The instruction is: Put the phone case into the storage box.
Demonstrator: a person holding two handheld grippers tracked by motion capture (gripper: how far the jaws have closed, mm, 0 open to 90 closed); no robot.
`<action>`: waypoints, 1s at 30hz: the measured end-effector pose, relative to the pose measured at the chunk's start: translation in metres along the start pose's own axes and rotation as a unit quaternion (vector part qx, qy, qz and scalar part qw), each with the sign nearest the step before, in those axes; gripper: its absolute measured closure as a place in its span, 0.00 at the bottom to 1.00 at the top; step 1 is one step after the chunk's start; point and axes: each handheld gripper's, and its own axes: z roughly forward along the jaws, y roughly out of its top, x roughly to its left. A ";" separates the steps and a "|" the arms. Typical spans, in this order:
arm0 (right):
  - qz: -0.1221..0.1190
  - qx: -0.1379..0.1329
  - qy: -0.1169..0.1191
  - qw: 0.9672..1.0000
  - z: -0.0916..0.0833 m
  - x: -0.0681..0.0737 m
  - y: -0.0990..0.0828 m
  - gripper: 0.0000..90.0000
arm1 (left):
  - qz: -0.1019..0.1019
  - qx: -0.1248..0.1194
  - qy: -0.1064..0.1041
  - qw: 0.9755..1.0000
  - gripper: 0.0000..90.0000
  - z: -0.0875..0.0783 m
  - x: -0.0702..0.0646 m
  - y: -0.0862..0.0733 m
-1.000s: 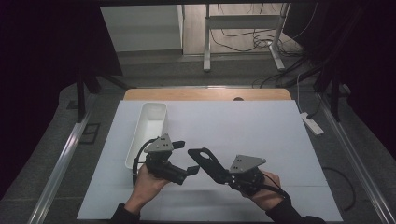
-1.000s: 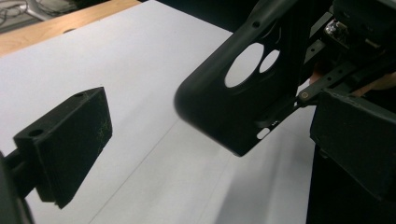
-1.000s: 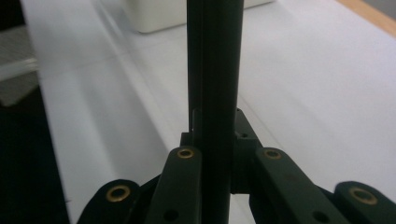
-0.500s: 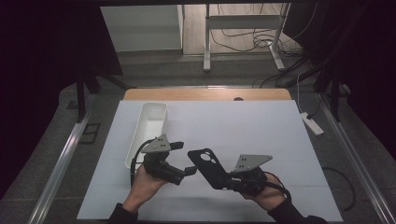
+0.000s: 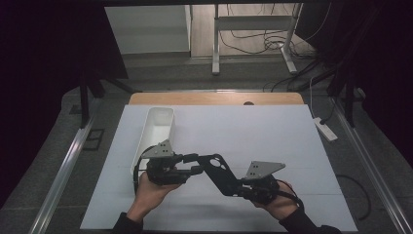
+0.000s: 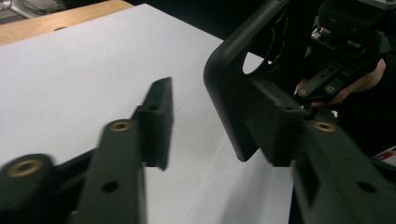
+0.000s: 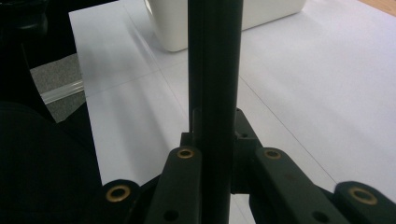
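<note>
A white table (image 5: pixel 272 141) with a wooden far edge (image 5: pixel 214 98) stands on grey floor (image 5: pixel 58 161); cables (image 5: pixel 253 34) trail beyond, and the room's sides are dark, perhaps curtained.

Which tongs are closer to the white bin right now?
Left. The left tongs sit right beside the bin's near end, closing around the black plate. The right tongs grip that plate's other end, farther away.

plate (image 5: pixel 217 169): matt blk plastic | bin (image 5: pixel 155 134): glossy wht plastic | table (image 5: pixel 272 131): matt wht, wood edge
</note>
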 end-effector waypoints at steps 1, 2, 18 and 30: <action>-0.001 -0.001 0.000 1.000 0.000 0.000 0.000 0.94 | -0.001 -0.001 -0.006 1.000 0.64 0.000 0.000 0.000; -0.002 -0.001 -0.001 1.000 0.000 0.000 0.000 0.94 | -0.002 0.000 -0.007 1.000 0.69 0.000 0.000 0.000; -0.009 -0.005 0.000 1.000 0.001 0.001 0.000 0.94 | -0.026 -0.013 -0.046 0.999 0.91 -0.002 0.004 0.000; -0.010 0.000 -0.009 1.000 0.004 0.001 0.000 0.93 | -0.035 -0.019 -0.054 0.998 0.94 -0.003 0.004 0.002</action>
